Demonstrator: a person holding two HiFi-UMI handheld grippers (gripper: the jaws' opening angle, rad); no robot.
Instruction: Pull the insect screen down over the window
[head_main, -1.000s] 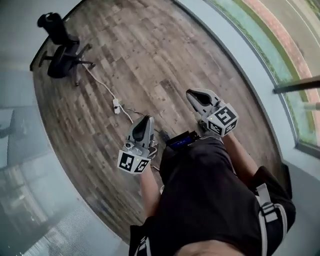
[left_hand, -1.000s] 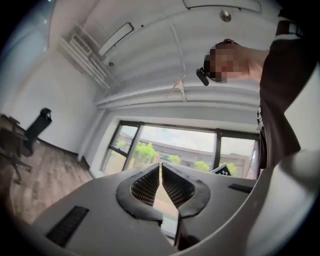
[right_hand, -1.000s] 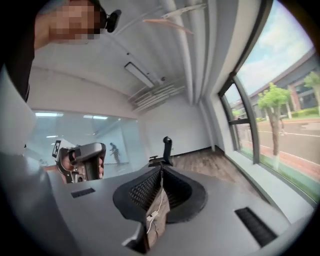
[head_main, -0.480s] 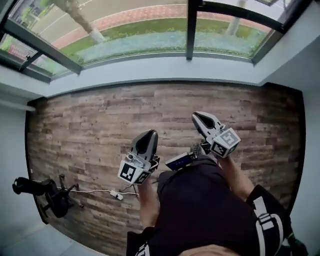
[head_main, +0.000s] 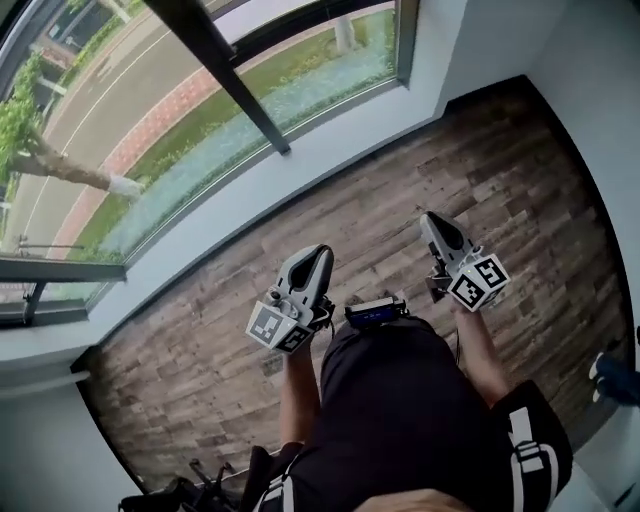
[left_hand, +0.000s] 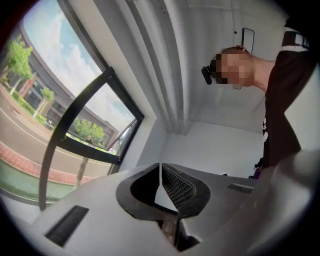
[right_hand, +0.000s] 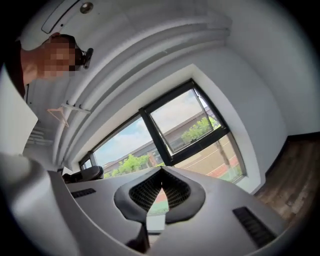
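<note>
In the left gripper view, the fingers (left_hand: 177, 187) of the left gripper (left_hand: 160, 167) are meeting tip to tip and gripping nothing. They are pointing up at a white wall and ceiling. The right gripper (right_hand: 161, 174) is likewise pressing its meshed pads together on nothing, as the right gripper view shows.

The head view is looking down on the backs of both grippers, so it is not showing the jaw state. It is showing what the other two miss: both tools are hovering side by side over the wooden floor (head_main: 450, 170), just in front of the person's dark shirt (head_main: 400, 420), with a small blue-lit device (head_main: 375, 311) sitting between them.

The window (head_main: 200, 120) is filling the upper left of the head view, well apart from both grippers. In the left gripper view it is running down the left edge. In the right gripper view it is sitting at the centre, directly behind the closed tips, with an office chair (right_hand: 82, 174) showing at its lower left. The insect screen cannot be made out in any view.
</note>
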